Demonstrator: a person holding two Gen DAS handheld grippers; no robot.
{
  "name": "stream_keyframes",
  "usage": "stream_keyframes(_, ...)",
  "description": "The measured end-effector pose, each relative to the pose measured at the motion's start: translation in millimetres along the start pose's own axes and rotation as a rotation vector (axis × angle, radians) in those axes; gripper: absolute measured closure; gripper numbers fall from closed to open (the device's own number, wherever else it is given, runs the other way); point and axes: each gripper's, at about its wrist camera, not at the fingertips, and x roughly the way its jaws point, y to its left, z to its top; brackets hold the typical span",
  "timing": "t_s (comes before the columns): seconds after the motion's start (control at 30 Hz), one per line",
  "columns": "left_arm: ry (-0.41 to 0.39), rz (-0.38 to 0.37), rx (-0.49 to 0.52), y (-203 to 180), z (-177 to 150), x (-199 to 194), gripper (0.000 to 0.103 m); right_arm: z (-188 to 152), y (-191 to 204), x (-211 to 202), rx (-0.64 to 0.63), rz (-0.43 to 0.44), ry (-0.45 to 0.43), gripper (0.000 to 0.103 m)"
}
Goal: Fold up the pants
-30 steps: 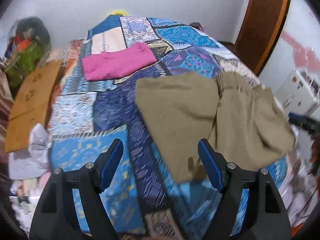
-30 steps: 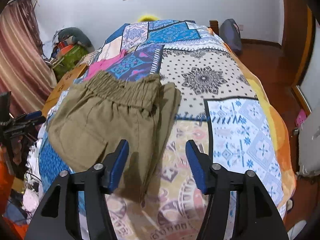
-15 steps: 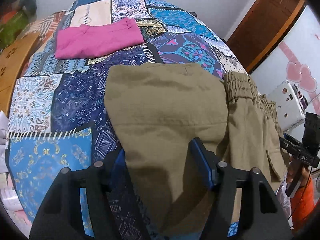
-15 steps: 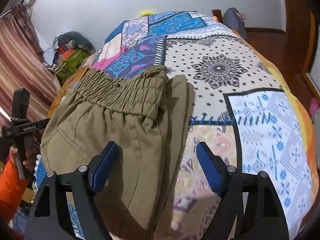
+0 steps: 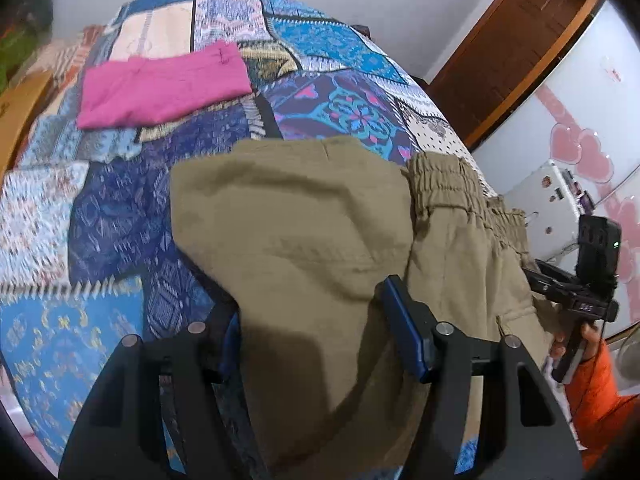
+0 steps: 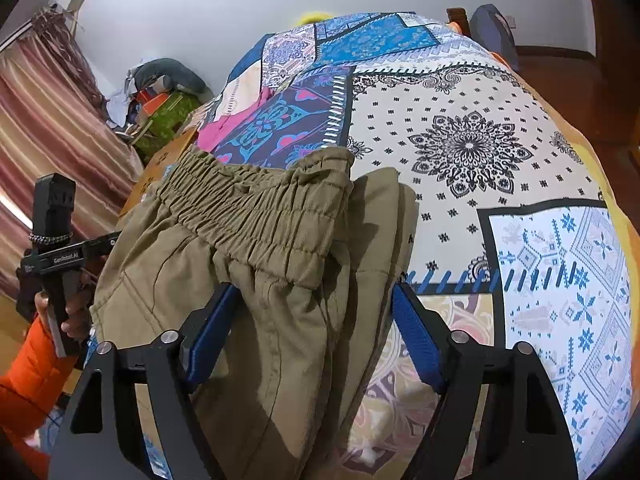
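Note:
Olive-khaki pants (image 5: 304, 232) lie folded on the patchwork bedspread (image 5: 120, 216), legs doubled over toward the elastic waistband (image 5: 444, 184). My left gripper (image 5: 312, 320) is open, low over the folded leg end, its jaws straddling the cloth. In the right wrist view the same pants (image 6: 256, 264) show their gathered waistband (image 6: 256, 208). My right gripper (image 6: 316, 320) is open, its jaws on either side of the waistband end. Neither gripper holds cloth.
A folded pink garment (image 5: 160, 88) lies farther back on the bed. A wooden door (image 5: 512, 44) and a white cabinet (image 5: 544, 196) stand to the right. Curtains (image 6: 44, 128) and a pile of clutter (image 6: 164, 92) are on the left side.
Both grippers have moved forward and down onto the pants, which now fill the space between their jaws. The right gripper's jaws have opened wider.

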Motion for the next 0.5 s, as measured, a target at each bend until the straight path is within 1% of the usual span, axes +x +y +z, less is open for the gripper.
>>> stream_keyframes(0.13, 0.024, -0.043, -0.022, 7, -14, -9, 0.039, -10, 1, -8, -0.002, 0.013, 0.020, 0.037)
stream_keyframes(0.23, 0.038, -0.051, -0.028, 9, -16, -9, 0.040, -13, 0, -11, 0.014, 0.020, 0.017, 0.041)
stream_keyframes(0.33, 0.046, -0.043, -0.037, 8, -10, -4, 0.042, -9, 0, -6, 0.028, 0.020, 0.004, 0.044)
stream_keyframes(0.43, 0.045, -0.017, -0.006, 1, -1, 3, 0.043, -2, 3, -1, 0.030, 0.022, -0.005, 0.050)
stream_keyframes(0.47, 0.043, -0.004, 0.004, -2, 2, 5, 0.045, 1, 3, 1, 0.025, 0.022, -0.008, 0.053)
stream_keyframes(0.5, 0.041, 0.009, 0.012, -4, 5, 6, 0.051, 4, 3, 2, 0.020, 0.021, -0.012, 0.055)
